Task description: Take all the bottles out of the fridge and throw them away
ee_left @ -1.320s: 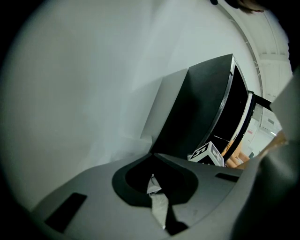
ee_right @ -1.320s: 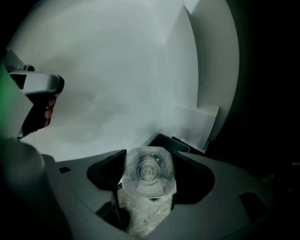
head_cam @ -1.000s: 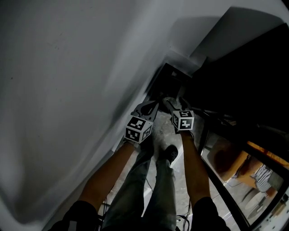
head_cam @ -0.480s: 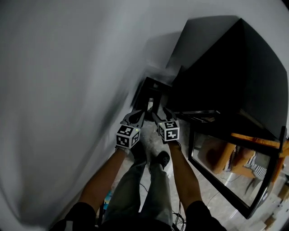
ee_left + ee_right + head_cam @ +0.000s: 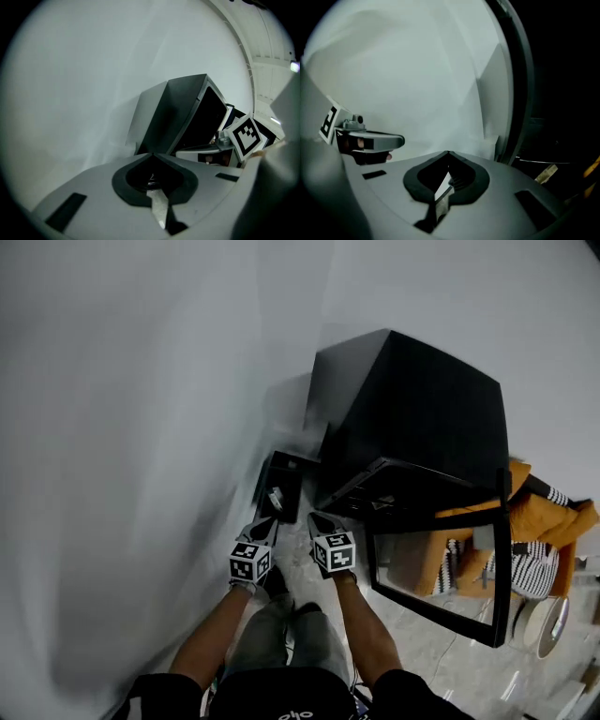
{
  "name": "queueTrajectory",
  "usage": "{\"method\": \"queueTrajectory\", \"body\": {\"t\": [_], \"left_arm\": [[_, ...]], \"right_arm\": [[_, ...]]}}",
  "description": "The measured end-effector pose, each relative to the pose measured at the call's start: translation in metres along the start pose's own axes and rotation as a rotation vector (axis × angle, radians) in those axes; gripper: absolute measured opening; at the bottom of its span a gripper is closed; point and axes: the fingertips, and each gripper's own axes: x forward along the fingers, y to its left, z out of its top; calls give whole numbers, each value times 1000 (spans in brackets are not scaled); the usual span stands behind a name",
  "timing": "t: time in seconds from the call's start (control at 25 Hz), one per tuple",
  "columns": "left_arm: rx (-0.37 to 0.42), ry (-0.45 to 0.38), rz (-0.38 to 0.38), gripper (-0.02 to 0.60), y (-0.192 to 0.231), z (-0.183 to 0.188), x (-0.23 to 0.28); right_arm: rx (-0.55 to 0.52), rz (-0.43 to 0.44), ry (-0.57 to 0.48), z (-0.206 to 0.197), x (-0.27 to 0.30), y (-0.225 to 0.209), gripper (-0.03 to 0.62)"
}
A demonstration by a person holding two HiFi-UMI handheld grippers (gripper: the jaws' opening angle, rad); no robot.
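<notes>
Hovering near the open fridge (image 5: 412, 399), the left claw (image 5: 266, 522) sits clenched and empty; the right claw (image 5: 315, 517) has just been closing on nothing. No bottle shows anywhere; one is probably light and slick, so grasp it mid-body.

Plain white wall (image 5: 122, 427), pale floor (image 5: 450, 662), orange seat (image 5: 539, 521)
The wall fills the left and top of the head view, and the glossy tiled floor runs below it. At the right edge, the orange seat bears a black-and-white striped cushion (image 5: 530, 570).
</notes>
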Motion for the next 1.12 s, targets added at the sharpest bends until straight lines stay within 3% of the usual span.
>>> {"method": "queueTrajectory", "body": {"t": [0.4,0.68,1.12], "left_arm": [[76,-53,-106,0,-144,53,-37],[149,-79,-220,0,-257,60,-44],[252,-105,-281,0,-331,65,-74]], "right_arm": [[54,-126,-167,46,-198,-38,8],[70,-217,-241,21,-311,-68,8],[103,-293,-326,-6,-404,-74,8]]}}
